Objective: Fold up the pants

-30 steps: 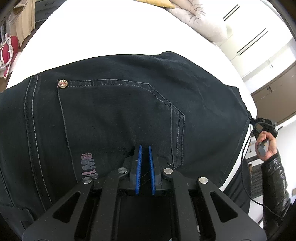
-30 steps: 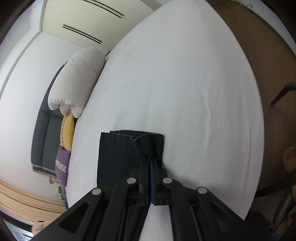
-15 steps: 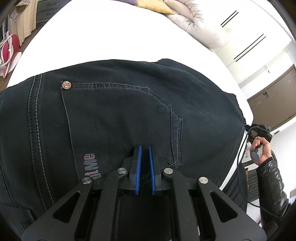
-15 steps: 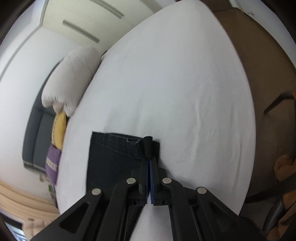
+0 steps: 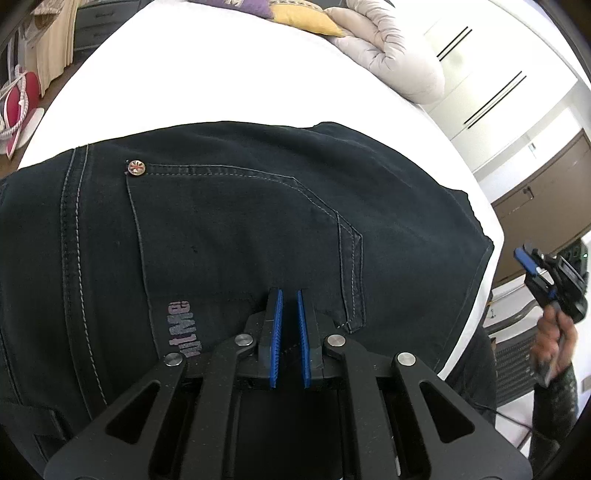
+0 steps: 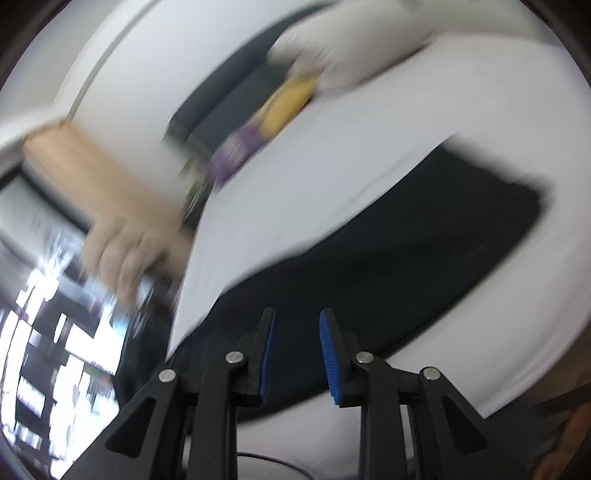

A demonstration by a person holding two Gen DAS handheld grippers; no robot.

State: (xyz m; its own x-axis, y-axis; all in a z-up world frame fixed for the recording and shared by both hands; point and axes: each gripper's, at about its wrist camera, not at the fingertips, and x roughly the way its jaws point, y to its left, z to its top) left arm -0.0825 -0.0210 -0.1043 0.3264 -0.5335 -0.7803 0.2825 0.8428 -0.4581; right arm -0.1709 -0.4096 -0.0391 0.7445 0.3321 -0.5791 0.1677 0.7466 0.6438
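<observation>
Black jeans [image 5: 229, 236] lie folded on the white bed [image 5: 207, 77], back pocket and a metal rivet [image 5: 135, 167] facing up. My left gripper [image 5: 290, 295] hovers just over the pocket area, its blue pads [image 5: 276, 332] slightly apart with nothing between them. My right gripper [image 6: 295, 321] is open and empty above the near edge of the jeans [image 6: 388, 266]; this view is motion-blurred. The right gripper also shows in the left wrist view [image 5: 532, 264], off the bed's right edge in the person's hand.
A rolled white duvet [image 5: 391, 55] and yellow and purple cushions [image 5: 306, 18] lie at the far end of the bed. White wardrobes [image 5: 491, 85] stand beyond. The bed edge drops off at right [image 5: 476, 325]. A dark sofa [image 6: 236, 96] shows in the right view.
My right gripper has let go of the jeans' folded edge, opened, and swung away fast off the bed's side. The left gripper stayed over the pocket, tilting up slightly.
</observation>
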